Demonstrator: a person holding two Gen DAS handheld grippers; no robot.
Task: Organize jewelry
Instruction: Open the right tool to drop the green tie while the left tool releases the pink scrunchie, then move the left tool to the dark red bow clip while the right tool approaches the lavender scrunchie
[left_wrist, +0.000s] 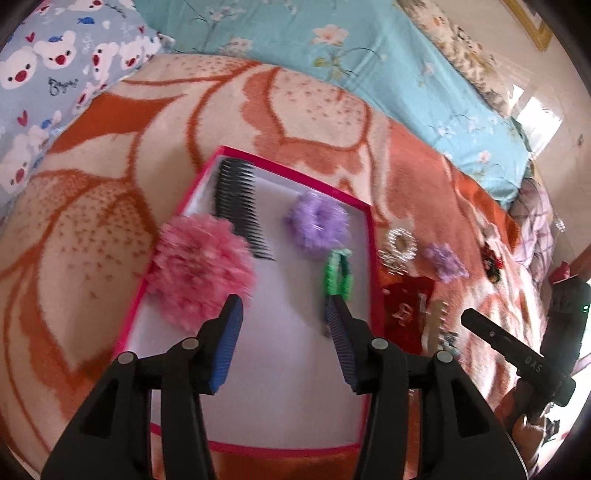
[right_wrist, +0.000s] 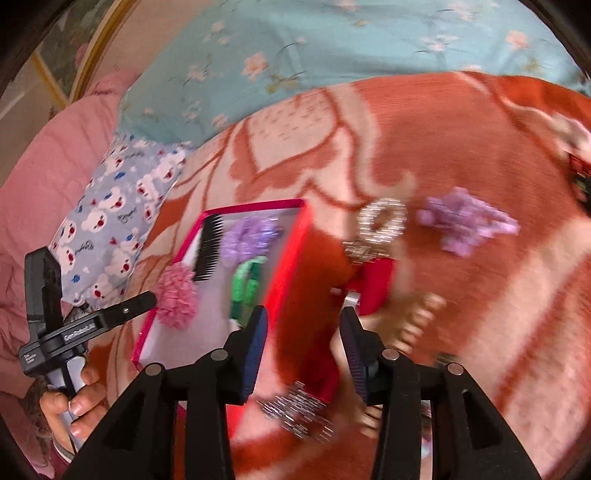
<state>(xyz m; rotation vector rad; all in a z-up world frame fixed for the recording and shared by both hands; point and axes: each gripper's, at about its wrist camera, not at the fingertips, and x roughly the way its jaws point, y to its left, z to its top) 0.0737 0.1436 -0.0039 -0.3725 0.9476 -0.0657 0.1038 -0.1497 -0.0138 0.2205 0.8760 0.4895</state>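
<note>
Orange blanket (left_wrist: 110, 177) on bed, pink box (left_wrist: 291, 177) holding comb (left_wrist: 236, 206), pink pompom (left_wrist: 201, 266), purple scrunchie (left_wrist: 317, 223), green clip (left_wrist: 338, 273), left hand-held gripper (left_wrist: 284, 343) wide above box, right hand-held gripper (right_wrist: 303, 354) wide (empty), silver scrunchie (right_wrist: 384, 221) beside box.

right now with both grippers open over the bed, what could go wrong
1. The pink scrunchie overhangs the left wall of the pink box; the open left hand-held gripper could knock it onto the blanket.
2. The box sits on soft, uneven bedding, so pressing a wall might tip it and spill the black comb.
3. The right view is blurred; the open right hand-held gripper may misjudge the silver clip beneath it.
</note>
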